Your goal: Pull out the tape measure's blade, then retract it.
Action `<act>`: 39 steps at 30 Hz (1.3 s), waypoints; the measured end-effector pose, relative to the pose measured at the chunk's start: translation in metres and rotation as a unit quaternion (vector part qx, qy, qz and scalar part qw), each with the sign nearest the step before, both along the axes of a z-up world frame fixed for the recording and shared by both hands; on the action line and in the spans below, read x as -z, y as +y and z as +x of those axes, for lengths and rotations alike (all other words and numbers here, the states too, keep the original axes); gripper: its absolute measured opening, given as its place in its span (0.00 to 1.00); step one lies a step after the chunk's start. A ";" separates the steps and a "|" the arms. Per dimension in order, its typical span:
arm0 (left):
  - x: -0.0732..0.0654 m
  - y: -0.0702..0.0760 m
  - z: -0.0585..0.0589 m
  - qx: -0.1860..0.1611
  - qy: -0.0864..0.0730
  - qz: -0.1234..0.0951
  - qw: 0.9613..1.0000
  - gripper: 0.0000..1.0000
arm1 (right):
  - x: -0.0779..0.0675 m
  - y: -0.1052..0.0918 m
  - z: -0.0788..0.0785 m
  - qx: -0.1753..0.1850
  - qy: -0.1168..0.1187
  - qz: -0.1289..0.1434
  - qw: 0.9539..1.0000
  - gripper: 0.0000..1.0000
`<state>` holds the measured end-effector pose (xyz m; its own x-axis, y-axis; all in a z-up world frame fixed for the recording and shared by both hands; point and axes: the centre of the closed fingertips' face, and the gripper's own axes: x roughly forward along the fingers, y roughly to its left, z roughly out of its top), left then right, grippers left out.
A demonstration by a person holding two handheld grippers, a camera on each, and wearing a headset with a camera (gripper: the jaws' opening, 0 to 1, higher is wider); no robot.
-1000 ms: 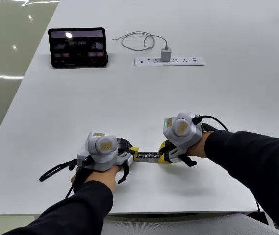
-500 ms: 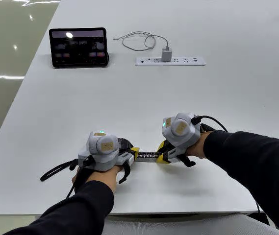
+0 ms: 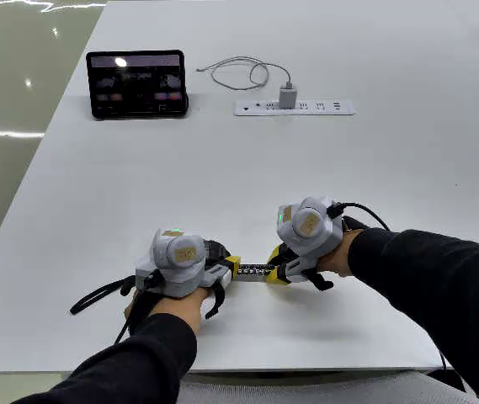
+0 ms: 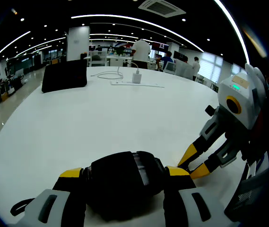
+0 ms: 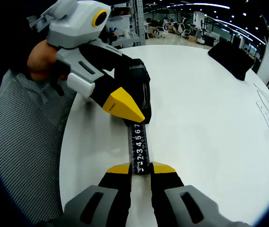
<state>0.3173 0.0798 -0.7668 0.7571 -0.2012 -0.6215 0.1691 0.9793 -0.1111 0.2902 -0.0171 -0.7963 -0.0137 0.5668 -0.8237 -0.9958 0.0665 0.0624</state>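
The black tape measure case [image 4: 122,182] rests on the white table, and my left gripper [image 4: 125,171] is shut on it, one yellow-tipped jaw on each side. In the head view this left gripper [image 3: 222,265] lies near the table's front edge. A short length of numbered blade [image 5: 138,146] runs from the case [image 5: 141,85] to my right gripper [image 5: 140,168], which is shut on the blade's end. The right gripper [image 3: 274,271] sits a little to the right of the left one, with the blade [image 3: 252,270] stretched flat between them.
A dark tablet [image 3: 136,82] stands at the back left of the table. A white power strip [image 3: 295,107] with a charger and a looped white cable [image 3: 239,71] lies behind centre. A black strap [image 3: 96,295] trails left of my left hand. The table's front edge is close.
The right gripper has edged left towards the left gripper, so the visible blade between them is slightly shorter. The left gripper has stayed on the case.
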 end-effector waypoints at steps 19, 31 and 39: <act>0.000 0.001 0.000 -0.006 0.004 0.004 1.000 0.62 | -0.001 0.009 0.002 -0.003 -0.004 0.007 1.000 0.11; 0.000 0.001 0.000 -0.009 0.005 0.003 1.000 0.62 | 0.000 0.014 0.003 -0.018 -0.006 0.000 1.000 0.11; 0.000 0.002 -0.002 -0.011 0.006 -0.008 1.000 0.62 | 0.000 0.016 0.004 -0.018 -0.007 0.005 1.000 0.11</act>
